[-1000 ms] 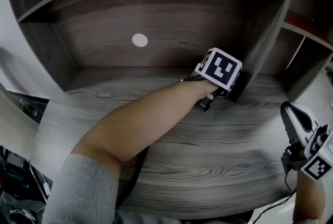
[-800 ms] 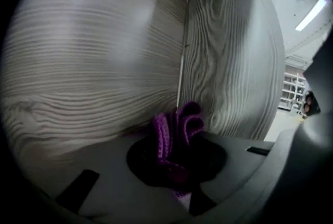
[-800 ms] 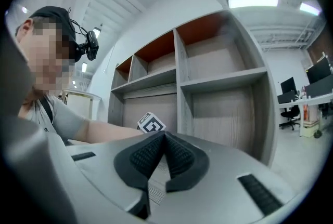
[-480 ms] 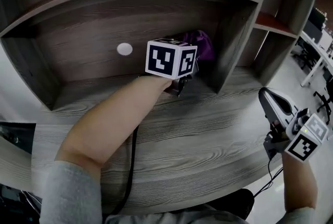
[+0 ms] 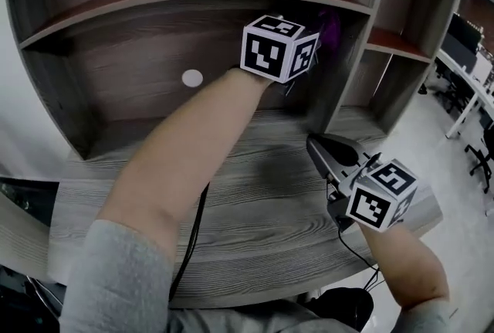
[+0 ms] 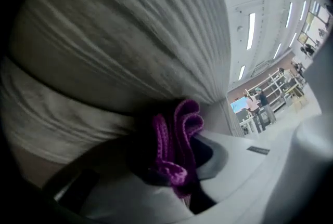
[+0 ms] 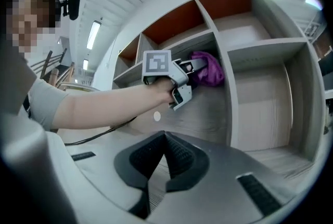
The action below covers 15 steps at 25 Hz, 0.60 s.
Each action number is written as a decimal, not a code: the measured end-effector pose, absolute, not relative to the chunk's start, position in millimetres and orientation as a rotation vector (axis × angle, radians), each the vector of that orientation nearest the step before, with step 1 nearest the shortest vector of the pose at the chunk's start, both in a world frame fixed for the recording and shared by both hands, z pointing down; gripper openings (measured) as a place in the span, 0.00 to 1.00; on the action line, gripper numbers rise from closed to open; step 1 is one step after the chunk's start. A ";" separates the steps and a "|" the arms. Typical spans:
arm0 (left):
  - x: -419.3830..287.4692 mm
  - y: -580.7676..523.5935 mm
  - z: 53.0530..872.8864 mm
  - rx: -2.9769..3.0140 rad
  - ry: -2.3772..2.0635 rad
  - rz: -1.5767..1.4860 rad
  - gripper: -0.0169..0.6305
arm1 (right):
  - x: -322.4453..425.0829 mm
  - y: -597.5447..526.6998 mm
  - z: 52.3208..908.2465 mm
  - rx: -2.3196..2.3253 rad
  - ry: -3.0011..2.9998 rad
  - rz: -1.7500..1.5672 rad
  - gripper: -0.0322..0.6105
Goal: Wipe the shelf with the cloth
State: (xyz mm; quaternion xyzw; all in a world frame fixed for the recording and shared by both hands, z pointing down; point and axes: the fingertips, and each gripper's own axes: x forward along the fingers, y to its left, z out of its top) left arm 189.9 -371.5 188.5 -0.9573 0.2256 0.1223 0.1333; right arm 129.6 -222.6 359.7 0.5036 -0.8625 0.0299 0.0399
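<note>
the grey wood-grain shelf unit fills your view, with the table below it. your left hand-held gripper is up inside the wide compartment, near its right divider, jaws clamped on the bunched purple cloth. the cloth sits close to the wood there; you can't tell if it touches. your right hand-held gripper hovers over the table, jaws together with nothing between them. a small white disc sits on the back panel.

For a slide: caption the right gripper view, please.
Left tongs hold a purple cloth up by the shelf divider; right tongs shut, empty.
</note>
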 end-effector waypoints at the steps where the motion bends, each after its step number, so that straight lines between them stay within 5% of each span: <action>1: 196.4 -371.5 181.8 -2.757 0.643 0.357 0.14 | 129.8 -224.5 361.7 1.562 -2.628 0.078 0.08; 15: 225.5 -381.1 224.2 -2.617 0.637 0.130 0.15 | 126.9 -237.4 394.0 1.652 -2.523 0.131 0.08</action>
